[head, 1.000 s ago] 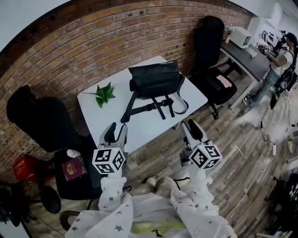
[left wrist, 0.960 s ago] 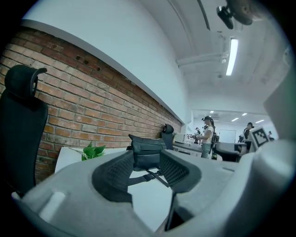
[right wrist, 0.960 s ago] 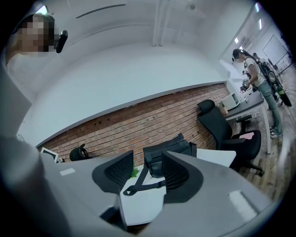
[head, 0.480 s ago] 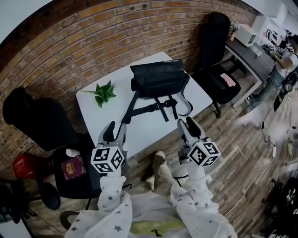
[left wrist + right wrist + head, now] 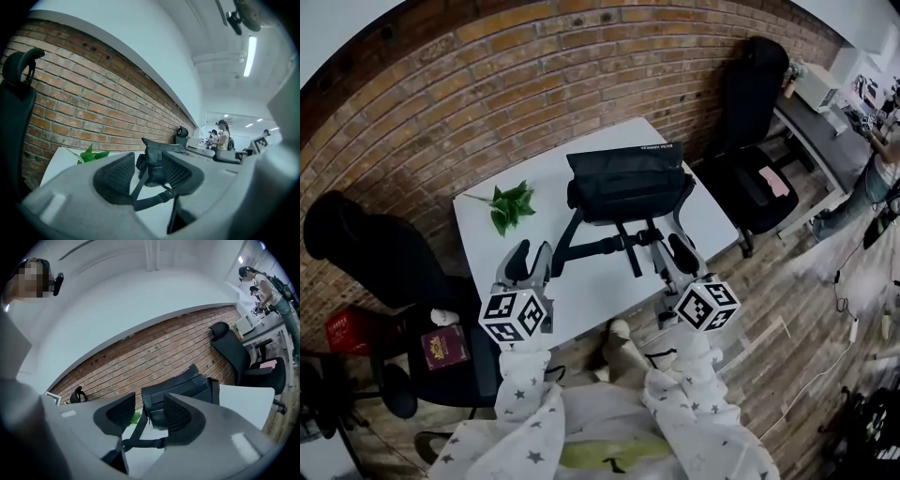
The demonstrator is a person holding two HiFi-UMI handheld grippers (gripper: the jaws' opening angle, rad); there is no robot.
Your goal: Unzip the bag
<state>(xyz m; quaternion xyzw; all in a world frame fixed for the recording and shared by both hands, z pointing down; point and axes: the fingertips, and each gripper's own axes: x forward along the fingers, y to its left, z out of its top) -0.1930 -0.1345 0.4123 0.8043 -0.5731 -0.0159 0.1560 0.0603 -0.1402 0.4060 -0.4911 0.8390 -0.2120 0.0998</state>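
Observation:
A black bag (image 5: 628, 180) stands on the white table (image 5: 591, 281) near its far edge, with its strap (image 5: 605, 246) trailing toward me. My left gripper (image 5: 531, 260) hovers over the table's near left part, jaws open and empty. My right gripper (image 5: 671, 255) hovers at the near right, close to the strap's end, also open and empty. Between the jaws of the left gripper view appear the bag (image 5: 154, 161) and the strap (image 5: 150, 200). The right gripper view likewise frames the bag (image 5: 178, 390) and strap (image 5: 140, 442) ahead.
A green plant sprig (image 5: 508, 204) lies on the table's left part. Black office chairs stand at left (image 5: 366, 253) and right (image 5: 759, 122). A dark red book (image 5: 442, 349) rests on a chair seat. A brick wall (image 5: 487, 84) is behind the table. A person (image 5: 881, 169) stands far right.
Both grippers have moved forward over the table toward the bag. Both stay open and empty. The bag has not moved on the table.

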